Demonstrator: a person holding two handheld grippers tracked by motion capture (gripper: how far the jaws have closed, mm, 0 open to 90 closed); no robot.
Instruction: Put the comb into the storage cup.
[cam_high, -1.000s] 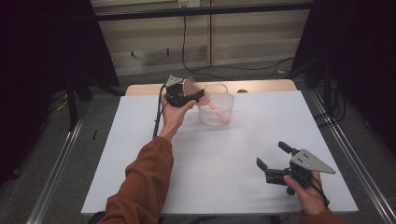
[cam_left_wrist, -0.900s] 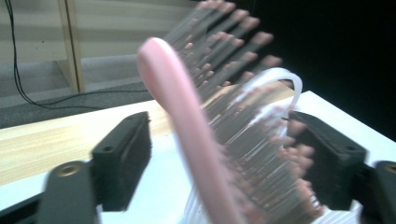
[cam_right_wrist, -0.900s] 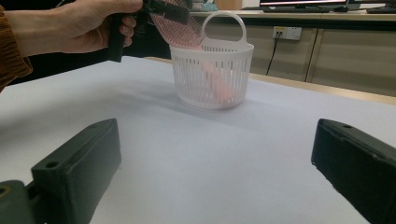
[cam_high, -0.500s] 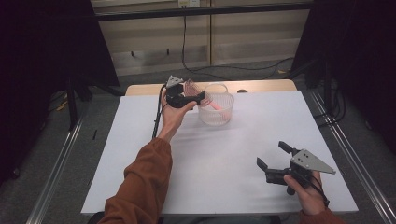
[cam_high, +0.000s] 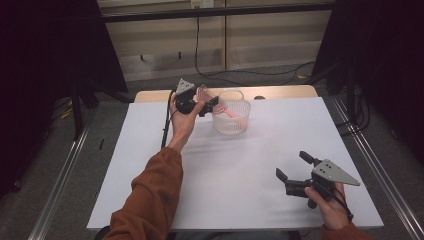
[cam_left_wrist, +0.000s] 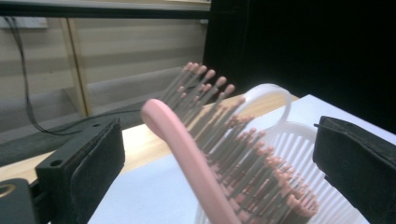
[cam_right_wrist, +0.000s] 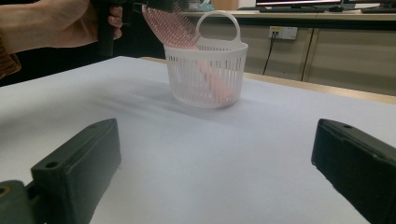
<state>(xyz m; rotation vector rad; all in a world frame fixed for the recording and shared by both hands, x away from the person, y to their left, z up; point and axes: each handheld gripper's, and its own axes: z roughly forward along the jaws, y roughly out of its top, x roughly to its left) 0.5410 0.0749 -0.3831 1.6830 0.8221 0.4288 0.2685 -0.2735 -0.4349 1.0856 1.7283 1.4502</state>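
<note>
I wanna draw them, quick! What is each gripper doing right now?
Left gripper: open, fingers wide around the pink hairbrush standing in the white basket.
Right gripper: open, holding nothing.

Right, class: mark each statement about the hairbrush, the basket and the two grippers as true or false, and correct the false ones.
1. The pink hairbrush stands with its handle down inside the white basket. True.
2. The basket lies tipped on its side. False: it stands upright on the white table.
3. The left gripper is open, its jaws on either side of the brush head. True.
4. The right gripper is shut on the basket's handle. False: it is open, near the table's front edge, far from the basket.
5. The brush is blue. False: it is pink.
</note>
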